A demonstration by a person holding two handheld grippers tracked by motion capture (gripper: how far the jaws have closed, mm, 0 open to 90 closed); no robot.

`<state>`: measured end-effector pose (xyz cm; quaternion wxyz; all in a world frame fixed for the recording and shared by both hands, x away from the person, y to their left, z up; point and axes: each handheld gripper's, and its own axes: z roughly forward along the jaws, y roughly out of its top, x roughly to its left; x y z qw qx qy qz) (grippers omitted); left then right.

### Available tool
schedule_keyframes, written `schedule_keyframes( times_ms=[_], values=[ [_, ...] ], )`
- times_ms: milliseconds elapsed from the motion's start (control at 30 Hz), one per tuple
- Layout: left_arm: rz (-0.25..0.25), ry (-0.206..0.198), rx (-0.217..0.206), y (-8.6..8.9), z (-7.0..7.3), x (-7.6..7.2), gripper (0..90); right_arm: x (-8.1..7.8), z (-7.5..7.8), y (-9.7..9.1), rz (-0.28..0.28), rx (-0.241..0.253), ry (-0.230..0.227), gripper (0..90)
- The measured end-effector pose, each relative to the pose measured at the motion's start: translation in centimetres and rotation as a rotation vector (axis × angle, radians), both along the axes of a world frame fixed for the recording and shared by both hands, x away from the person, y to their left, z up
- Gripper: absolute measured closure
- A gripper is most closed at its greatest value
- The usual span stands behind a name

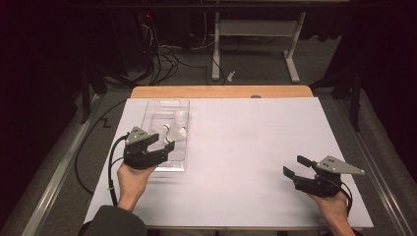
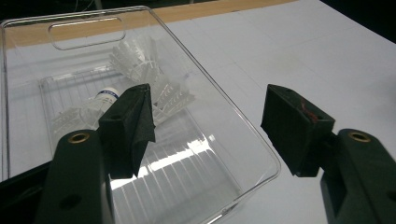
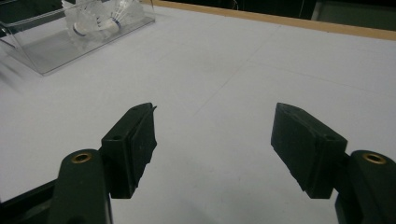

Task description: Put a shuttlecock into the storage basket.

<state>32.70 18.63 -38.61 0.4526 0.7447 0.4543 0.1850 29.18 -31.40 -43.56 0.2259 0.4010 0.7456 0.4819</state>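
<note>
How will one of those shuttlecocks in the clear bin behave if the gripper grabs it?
Probably very light: each shuttlecock is mostly a thin white skirt. That skirt looks fragile, so a hard squeeze may crush it. Lying on its side in the clear bin, its cone shape would likely roll in a curve when nudged.

This looks like a lab or test room. A white table [image 1: 255, 147] stands in a dark room, black cables [image 1: 162, 59] lie tangled on the grey floor [image 1: 255, 61], and a metal desk frame [image 1: 255, 37] stands behind.

clear tray [image 1: 167, 107], white shuttlecocks [image 1: 180, 118], black claws
</note>
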Motion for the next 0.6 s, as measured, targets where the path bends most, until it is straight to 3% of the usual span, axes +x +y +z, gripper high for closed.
schedule_keyframes(
  times_ms=[600],
  values=[
    [-0.026,-0.011,-0.004,-0.41,-0.14,-0.89,34.8,0.01,0.0,0.01,0.001,-0.001,0.0,30.9]
  ],
)
